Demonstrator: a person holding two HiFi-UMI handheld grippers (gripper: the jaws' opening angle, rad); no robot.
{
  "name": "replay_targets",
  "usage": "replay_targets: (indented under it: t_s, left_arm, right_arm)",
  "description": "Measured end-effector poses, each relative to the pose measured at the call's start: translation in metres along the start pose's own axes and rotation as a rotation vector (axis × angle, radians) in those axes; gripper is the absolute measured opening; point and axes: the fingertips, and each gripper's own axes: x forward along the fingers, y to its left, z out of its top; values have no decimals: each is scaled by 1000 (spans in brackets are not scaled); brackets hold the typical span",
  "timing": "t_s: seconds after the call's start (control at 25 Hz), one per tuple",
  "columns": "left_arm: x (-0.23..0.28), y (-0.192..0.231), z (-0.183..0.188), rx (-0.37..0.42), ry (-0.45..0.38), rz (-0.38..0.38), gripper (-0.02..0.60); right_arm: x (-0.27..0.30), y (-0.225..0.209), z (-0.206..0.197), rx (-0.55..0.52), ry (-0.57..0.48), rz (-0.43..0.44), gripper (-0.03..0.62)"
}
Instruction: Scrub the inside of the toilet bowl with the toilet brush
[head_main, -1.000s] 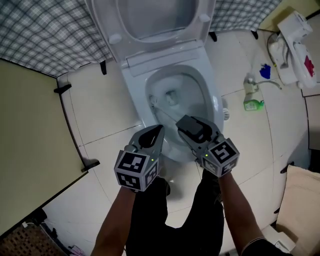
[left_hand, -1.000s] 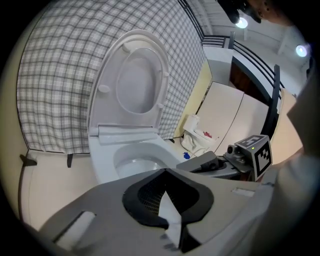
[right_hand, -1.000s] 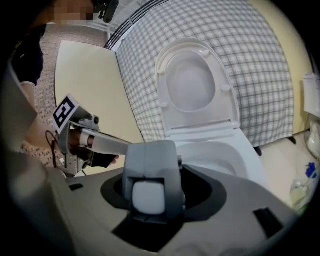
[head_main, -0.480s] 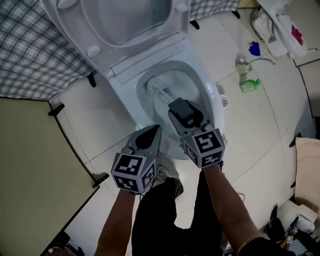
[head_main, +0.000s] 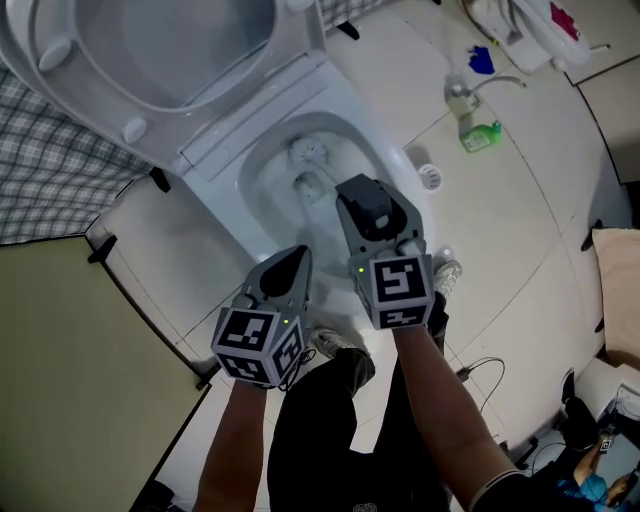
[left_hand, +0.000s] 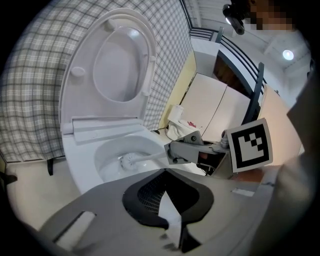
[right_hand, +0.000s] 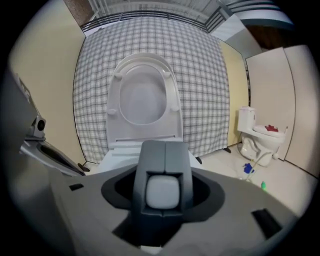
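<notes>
Over a white toilet bowl (head_main: 246, 175) with its lid (head_main: 150, 50) raised, the head view shows the left gripper (head_main: 298, 256) at the near rim, jaws drawn to a point and empty, and the right gripper (head_main: 350, 192) reaching over the bowl. The left gripper view shows the toilet brush (left_hand: 129, 161), head low against the inner wall, handle running back into the right gripper. The right gripper view shows those jaws clamped on the pale handle end. Scrubbing seems under way; how much wall remains I cannot tell. No words are readable: the cubes (head_main: 392, 285) bear only black-and-white squares, and the label on the green bottle (head_main: 480, 135) is too small.
</notes>
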Motion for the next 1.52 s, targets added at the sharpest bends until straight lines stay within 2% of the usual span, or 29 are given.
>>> replay_targets:
  t_s: [0.2,0.52,0.96,1.24,1.52]
  left_arm:
    - [10,-11,-5,6,20,-21,9]
    - [17,-26,-9,19,38,-56,9]
    - [20,-58,-7,16,49,-86,9]
    - [12,-79,-14,-8,51,-92,9]
    - [-8,-71,-20,-51,31,-42,9]
  right_arm:
    - [-13,-18,-5,-19,2,-52,229]
    - [-45,-35,-3,-133,-24,-170,229]
    - [-131,-49,-31,-77,92,-241,227]
    - [-170,-36,-40,-111,203,-182,227]
    - [-168,-7,-64,-166,334,10,227]
